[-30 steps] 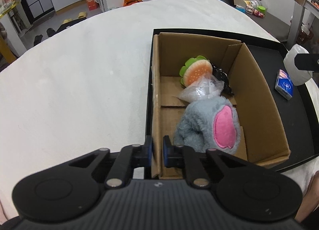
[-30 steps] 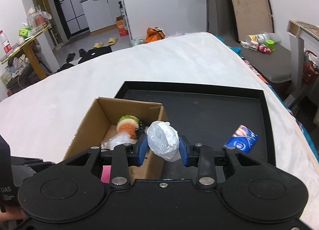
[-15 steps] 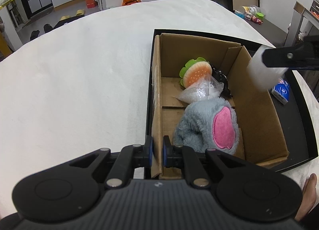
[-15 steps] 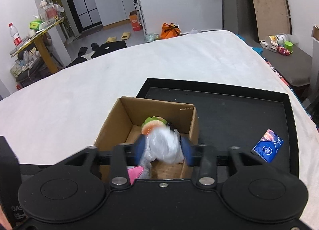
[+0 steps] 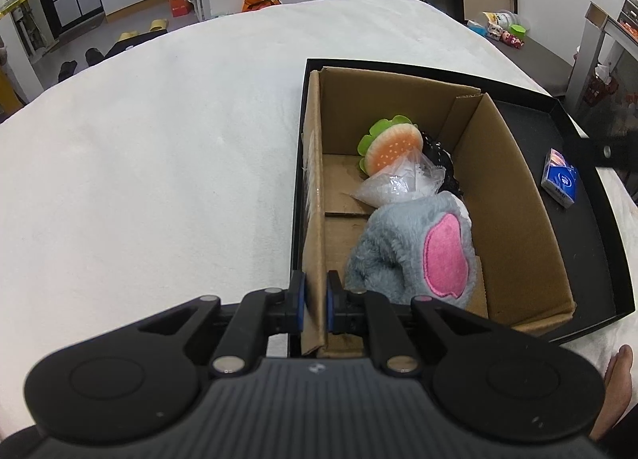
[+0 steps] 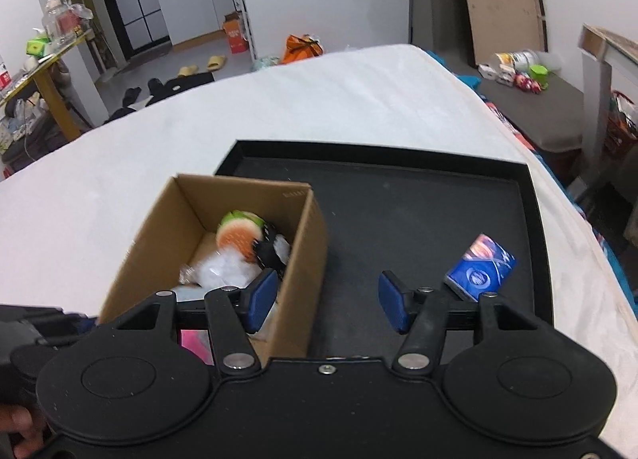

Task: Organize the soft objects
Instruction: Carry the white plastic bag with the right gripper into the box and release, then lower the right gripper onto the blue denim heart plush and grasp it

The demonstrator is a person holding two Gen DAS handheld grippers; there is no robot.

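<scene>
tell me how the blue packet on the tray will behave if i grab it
The blue packet looks like a glossy soft wrapper, so it would probably squash a little and might slip between the pads. It seems small and light, lying flat on the black tray, unlikely to roll.

Matt cardboard box [image 5: 514,196], fluffy plush toy [image 5: 402,255]

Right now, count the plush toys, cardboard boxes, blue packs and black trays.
plush toys: 2, the burger and the grey plush
box: 1
blue pack: 1
tray: 1
total: 5
</scene>
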